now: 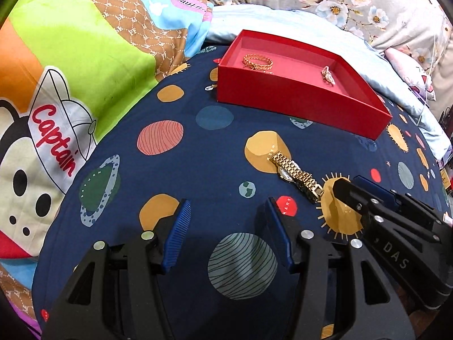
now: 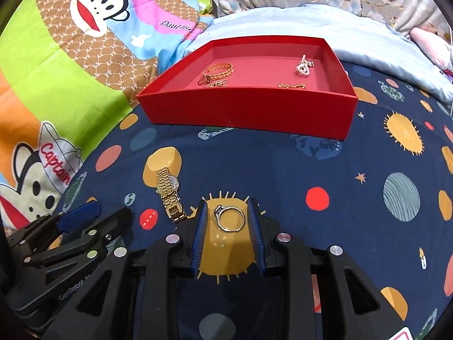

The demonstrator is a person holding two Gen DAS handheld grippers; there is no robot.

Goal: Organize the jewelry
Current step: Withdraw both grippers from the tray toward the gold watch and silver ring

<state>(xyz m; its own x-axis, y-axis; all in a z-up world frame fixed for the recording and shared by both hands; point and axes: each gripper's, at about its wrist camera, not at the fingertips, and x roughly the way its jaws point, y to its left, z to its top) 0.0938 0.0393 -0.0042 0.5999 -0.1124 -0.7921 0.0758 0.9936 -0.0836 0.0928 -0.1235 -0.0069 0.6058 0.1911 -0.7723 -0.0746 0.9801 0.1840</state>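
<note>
The right gripper (image 2: 228, 218) sits lowest and nearest, its blue pads either side of a silver ring (image 2: 230, 217) that lies flat on the planet-print bedsheet (image 2: 325, 175). The fingers are narrowed around the ring, though whether they already pinch it is hard to tell; they look lined up to close on the band. The left gripper (image 1: 226, 212) hovers with fingers wide and holds nothing, probably waiting its turn. Between them a gold watch (image 1: 297, 177) lies on the sheet. Beyond, the open red box (image 2: 249, 107) holds a gold bracelet (image 2: 219, 70), a pearl piece (image 2: 303, 66) and a small gold chain (image 2: 291, 85).
</note>
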